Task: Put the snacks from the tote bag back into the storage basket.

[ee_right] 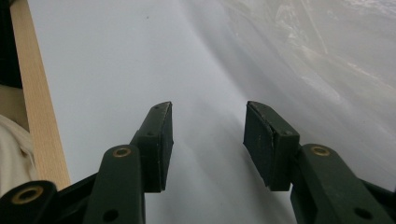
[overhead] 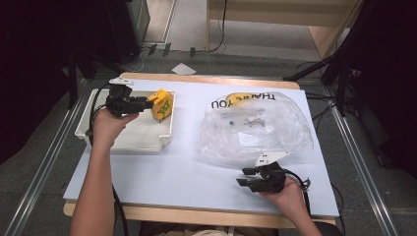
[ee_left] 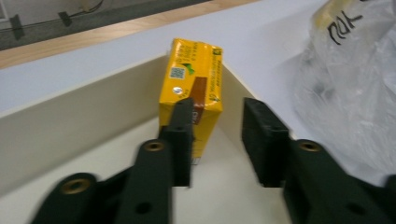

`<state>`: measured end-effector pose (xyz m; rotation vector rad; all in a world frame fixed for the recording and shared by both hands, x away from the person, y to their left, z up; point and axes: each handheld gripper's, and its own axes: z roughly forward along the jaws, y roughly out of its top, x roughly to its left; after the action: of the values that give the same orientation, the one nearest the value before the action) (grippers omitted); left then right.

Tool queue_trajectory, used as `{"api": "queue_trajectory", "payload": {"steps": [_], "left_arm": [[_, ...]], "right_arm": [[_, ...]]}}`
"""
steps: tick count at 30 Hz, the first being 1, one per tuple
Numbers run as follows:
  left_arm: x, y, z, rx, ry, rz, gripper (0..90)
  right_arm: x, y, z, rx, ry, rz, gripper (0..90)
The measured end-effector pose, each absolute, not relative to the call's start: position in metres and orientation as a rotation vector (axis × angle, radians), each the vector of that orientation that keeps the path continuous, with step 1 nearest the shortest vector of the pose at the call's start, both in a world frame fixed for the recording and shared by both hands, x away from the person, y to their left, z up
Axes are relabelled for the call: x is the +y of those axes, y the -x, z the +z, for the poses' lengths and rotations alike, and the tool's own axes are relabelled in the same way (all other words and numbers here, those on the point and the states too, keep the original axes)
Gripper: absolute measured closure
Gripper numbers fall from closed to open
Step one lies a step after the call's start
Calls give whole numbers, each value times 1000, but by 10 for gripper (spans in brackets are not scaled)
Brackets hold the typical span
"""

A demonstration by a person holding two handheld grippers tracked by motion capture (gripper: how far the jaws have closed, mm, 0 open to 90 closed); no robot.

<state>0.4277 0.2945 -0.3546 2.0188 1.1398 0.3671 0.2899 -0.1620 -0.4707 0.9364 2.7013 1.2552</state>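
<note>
Left gripper view: left tool (ee_left: 217,140) gapes beside yellow carton (ee_left: 194,88); right tool (ee_right: 208,144) wide, empty.

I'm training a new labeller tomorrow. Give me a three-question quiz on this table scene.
1. True or false: the yellow juice carton stands in a corner of the cream plastic tray.
2. What lies in front of the right gripper? A) clear plastic bag B) red bowl
3. Do the left gripper's jaws press on the carton?

Key: 1 true; 2 A; 3 no, a gap shows beside it.
</note>
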Motion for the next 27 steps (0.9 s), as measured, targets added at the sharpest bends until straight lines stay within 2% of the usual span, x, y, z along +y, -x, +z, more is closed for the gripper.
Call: {"api": "queue_trajectory", "payload": {"steps": [3,5,27], "left_arm": [[293,-427,-358,1094,-2051,357,864],[289,-428,-361,1068,-2077,346,900],[282,-443,-406,1083,-2039,250,890]], "right_arm": [[-161,-290,-471,2704,-938,1255,536],[-161,-291,-471,2705,-939,1248,537],[-161,-290,-471,2706,-941,1247,543]]}}
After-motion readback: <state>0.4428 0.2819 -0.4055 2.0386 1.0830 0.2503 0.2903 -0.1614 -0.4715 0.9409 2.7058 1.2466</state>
